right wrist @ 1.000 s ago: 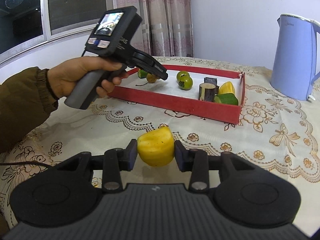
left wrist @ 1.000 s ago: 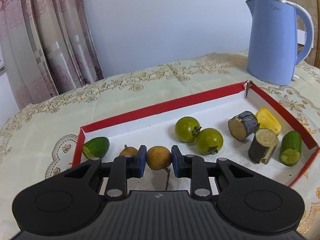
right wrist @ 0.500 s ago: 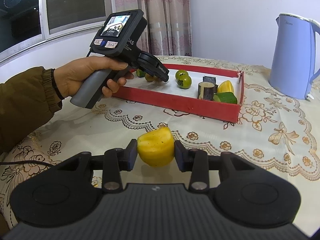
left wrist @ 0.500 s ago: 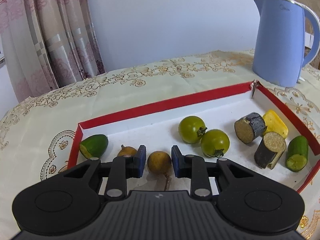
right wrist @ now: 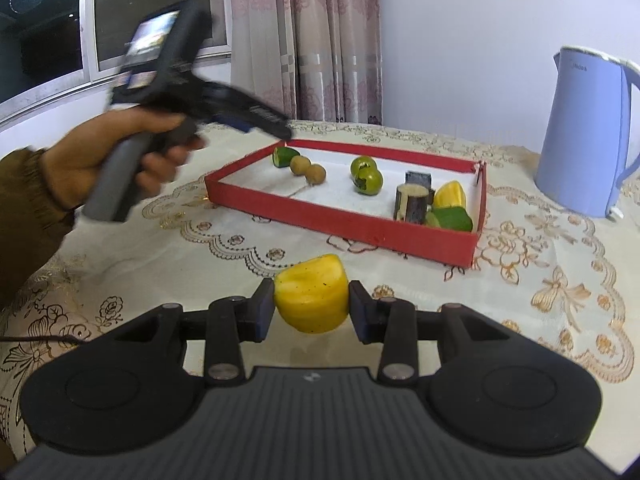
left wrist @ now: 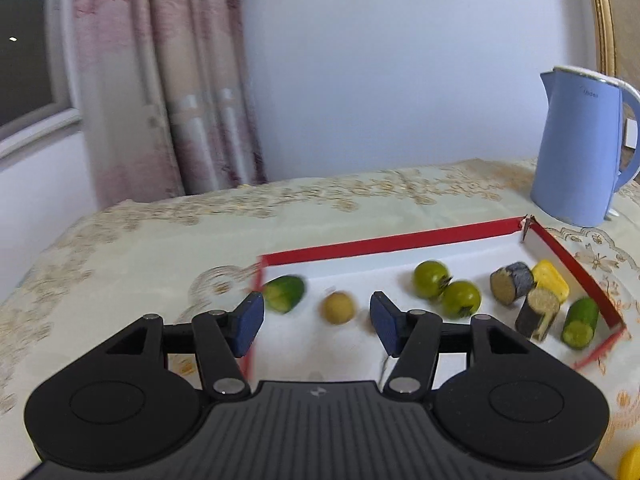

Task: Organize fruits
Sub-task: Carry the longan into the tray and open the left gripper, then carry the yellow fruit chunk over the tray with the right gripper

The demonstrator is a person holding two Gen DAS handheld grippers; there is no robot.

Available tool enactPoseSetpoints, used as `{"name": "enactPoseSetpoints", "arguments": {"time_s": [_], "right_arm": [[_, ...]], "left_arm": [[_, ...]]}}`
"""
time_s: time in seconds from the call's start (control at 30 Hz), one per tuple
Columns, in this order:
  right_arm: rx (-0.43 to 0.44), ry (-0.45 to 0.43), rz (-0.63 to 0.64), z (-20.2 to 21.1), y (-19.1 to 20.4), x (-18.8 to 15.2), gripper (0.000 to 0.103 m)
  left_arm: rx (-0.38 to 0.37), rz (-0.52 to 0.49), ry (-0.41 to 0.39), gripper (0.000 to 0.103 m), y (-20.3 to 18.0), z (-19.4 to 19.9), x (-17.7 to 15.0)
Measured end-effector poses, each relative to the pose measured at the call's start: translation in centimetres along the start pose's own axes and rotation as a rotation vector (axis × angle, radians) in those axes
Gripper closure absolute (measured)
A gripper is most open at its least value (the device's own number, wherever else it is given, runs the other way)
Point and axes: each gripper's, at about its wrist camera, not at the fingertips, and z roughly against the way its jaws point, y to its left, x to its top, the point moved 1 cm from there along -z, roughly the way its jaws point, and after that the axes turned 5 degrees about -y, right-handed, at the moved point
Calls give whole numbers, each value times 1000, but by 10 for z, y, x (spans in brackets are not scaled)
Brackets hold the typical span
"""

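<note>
The red-rimmed white tray (left wrist: 400,240) (right wrist: 340,220) holds the sorted pieces. A round brown fruit (left wrist: 338,307) (right wrist: 316,173) lies on the tray floor beside a second brown one (right wrist: 299,165). My left gripper (left wrist: 316,328) (right wrist: 276,126) hangs above the tray's near-left corner. Its jaws are opening and nothing is between the pads. My right gripper (right wrist: 312,308) is shut on a yellow fruit piece (right wrist: 310,294) over the tablecloth, in front of the tray.
Also in the tray are two green tomatoes (left wrist: 430,279), cucumber pieces (left wrist: 284,294) (left wrist: 580,322), dark cut stalk pieces (left wrist: 512,282) and a yellow chunk (left wrist: 552,280). A blue kettle (left wrist: 580,152) (right wrist: 588,132) stands behind the tray's right end. A person's hand (right wrist: 120,152) holds the left gripper.
The left gripper let go of the brown fruit in the tray, spread its jaws and drew back up and to the left. The right gripper kept still with the yellow piece.
</note>
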Motion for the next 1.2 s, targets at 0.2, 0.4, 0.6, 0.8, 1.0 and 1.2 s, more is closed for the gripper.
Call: {"name": "enactPoseSetpoints", "arguments": {"time_s": [0.2,0.4,0.6,0.8,1.0,1.2], "right_arm": [[-1,-24,11,-6,3,11,66],[-11,-48,5,-18,2,26,66],[-36,-79,-4,-36,-3,49,66],[-63,-71,0,-71,-6,69,66],[-93,-37,-23,-107,-13,76,66],[-124,-9,-59,-129,-20,72,66]], "left_arm": [[37,7,-8,45,5,34,-26],[60,33,35,37,7,36,-43],[107,70,44,32,14,39,-51],[109,82,54,31,18,40,-53],[124,78,57,30,19,40,-54],[144,77,56,30,25,39,-54]]}}
